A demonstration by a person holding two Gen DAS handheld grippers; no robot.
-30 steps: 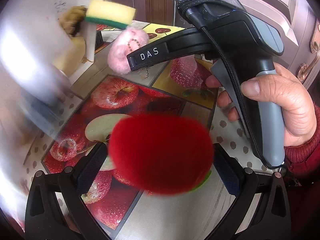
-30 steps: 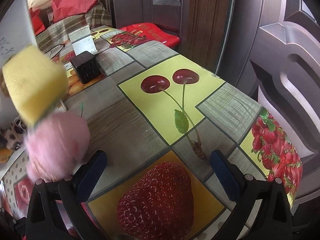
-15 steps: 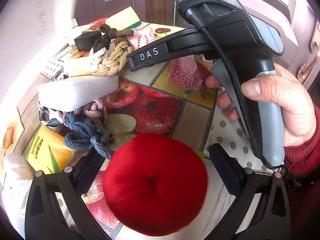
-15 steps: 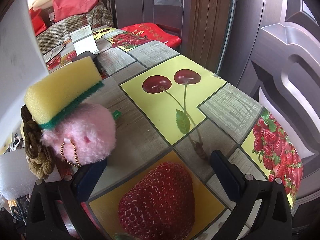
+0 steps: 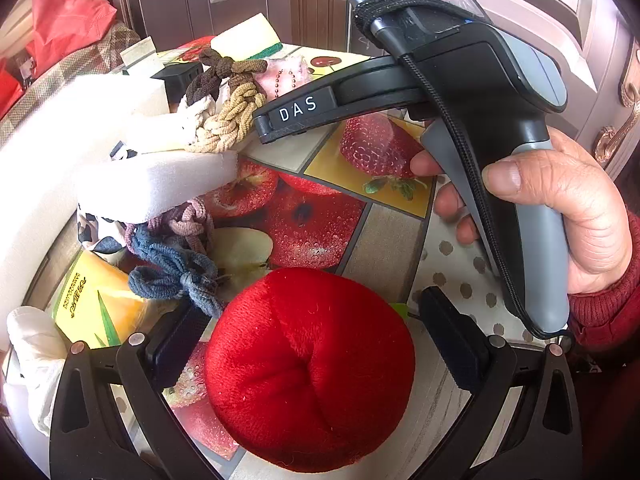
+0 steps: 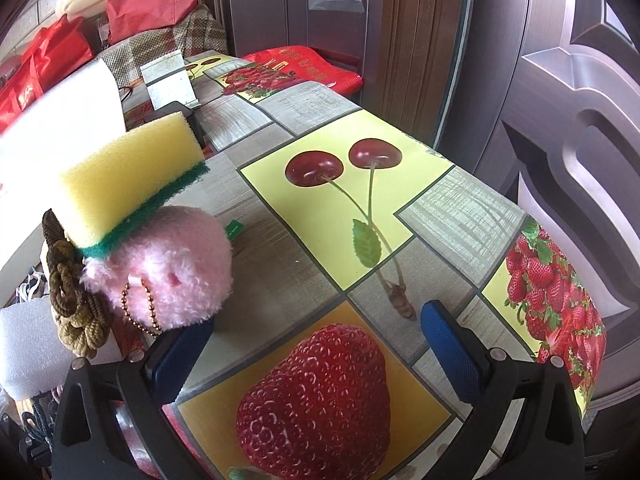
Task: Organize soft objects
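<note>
– What is between the fingers of the left gripper?
– A red plush ball, with the fingers spread at its two sides.
– And behind it?
– Blue hair ties, a white foam block, and the right gripper in a hand.

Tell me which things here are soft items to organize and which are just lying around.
For the job:
round red plush ball
fluffy pink plush keychain
yellow sponge with green scrub layer
white foam block
tan braided hair ties
blue knotted hair ties

Lying about:
small black cube
yellow printed packet
fruit-print tablecloth
</note>
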